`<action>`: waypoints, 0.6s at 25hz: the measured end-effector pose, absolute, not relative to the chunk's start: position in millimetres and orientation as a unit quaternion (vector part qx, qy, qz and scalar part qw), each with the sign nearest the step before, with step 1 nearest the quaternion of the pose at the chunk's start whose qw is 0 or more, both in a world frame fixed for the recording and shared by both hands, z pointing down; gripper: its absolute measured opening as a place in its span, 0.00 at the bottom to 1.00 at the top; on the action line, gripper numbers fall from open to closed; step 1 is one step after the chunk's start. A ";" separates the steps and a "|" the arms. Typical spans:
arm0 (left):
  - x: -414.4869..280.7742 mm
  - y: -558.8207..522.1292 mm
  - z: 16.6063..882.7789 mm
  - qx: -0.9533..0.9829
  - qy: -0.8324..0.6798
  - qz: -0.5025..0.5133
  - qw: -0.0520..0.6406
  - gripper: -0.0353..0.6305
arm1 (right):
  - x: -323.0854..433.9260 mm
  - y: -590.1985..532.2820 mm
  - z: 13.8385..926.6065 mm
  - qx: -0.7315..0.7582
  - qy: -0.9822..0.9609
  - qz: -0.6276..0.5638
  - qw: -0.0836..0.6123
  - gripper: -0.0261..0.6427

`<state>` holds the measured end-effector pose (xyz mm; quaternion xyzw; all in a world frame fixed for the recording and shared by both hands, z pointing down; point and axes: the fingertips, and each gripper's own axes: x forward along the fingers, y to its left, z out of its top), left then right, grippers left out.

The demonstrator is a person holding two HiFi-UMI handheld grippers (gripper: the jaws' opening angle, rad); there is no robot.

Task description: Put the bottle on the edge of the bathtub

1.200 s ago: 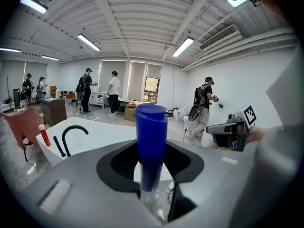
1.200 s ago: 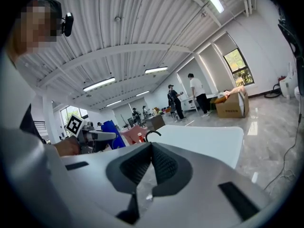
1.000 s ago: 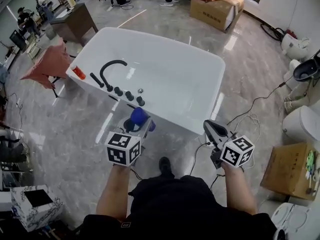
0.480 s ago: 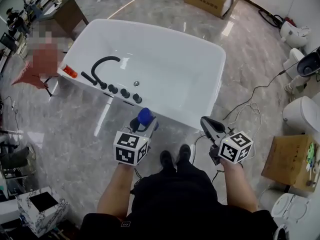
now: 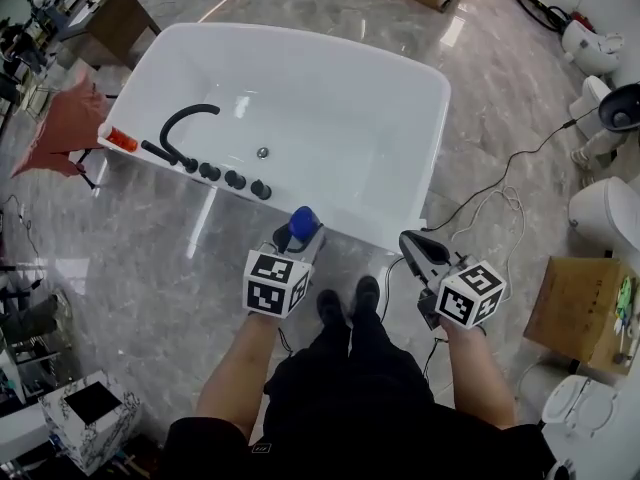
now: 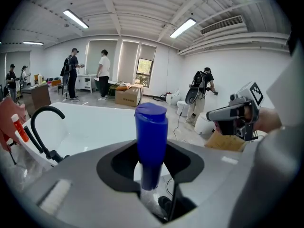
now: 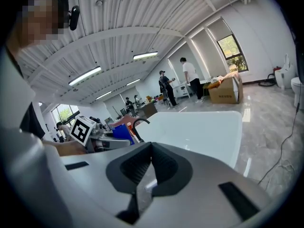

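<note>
A blue bottle (image 5: 302, 224) stands upright between the jaws of my left gripper (image 5: 296, 238), which is shut on it just short of the white bathtub's near edge (image 5: 340, 226). In the left gripper view the blue bottle (image 6: 150, 146) fills the gap of the left gripper (image 6: 151, 175), with the bathtub (image 6: 85, 127) behind it. My right gripper (image 5: 420, 251) hangs to the right of the tub's near corner, jaws together and empty. In the right gripper view the right gripper (image 7: 149, 167) points at the bathtub (image 7: 199, 127), and the bottle (image 7: 123, 133) shows at the left.
A black curved faucet (image 5: 180, 128) with several knobs and an orange bottle (image 5: 122, 140) sit on the tub's left rim. A black cable (image 5: 500, 178) lies on the floor to the right. Toilets (image 5: 610, 208) and a cardboard box (image 5: 580, 313) stand at the right. People stand in the background.
I have stepped closer to the tub. The left gripper has carried the blue bottle right and forward toward the tub's near edge. The right gripper has kept its place.
</note>
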<state>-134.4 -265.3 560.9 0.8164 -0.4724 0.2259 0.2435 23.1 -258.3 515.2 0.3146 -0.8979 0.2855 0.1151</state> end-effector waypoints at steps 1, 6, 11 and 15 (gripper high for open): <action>-132.4 -267.9 566.9 0.816 -0.471 0.229 0.245 0.29 | 24.1 -258.5 519.1 0.315 -0.897 0.289 0.116 0.06; -119.4 -281.3 592.0 0.816 -0.465 0.239 0.246 0.29 | 29.9 -262.0 538.5 0.314 -0.892 0.300 0.123 0.06; -107.3 -289.3 623.2 0.817 -0.454 0.255 0.248 0.29 | 29.7 -264.4 554.7 0.314 -0.890 0.309 0.122 0.06; -102.8 -295.3 651.0 0.816 -0.448 0.266 0.250 0.29 | 23.7 -263.2 566.8 0.309 -0.890 0.308 0.134 0.06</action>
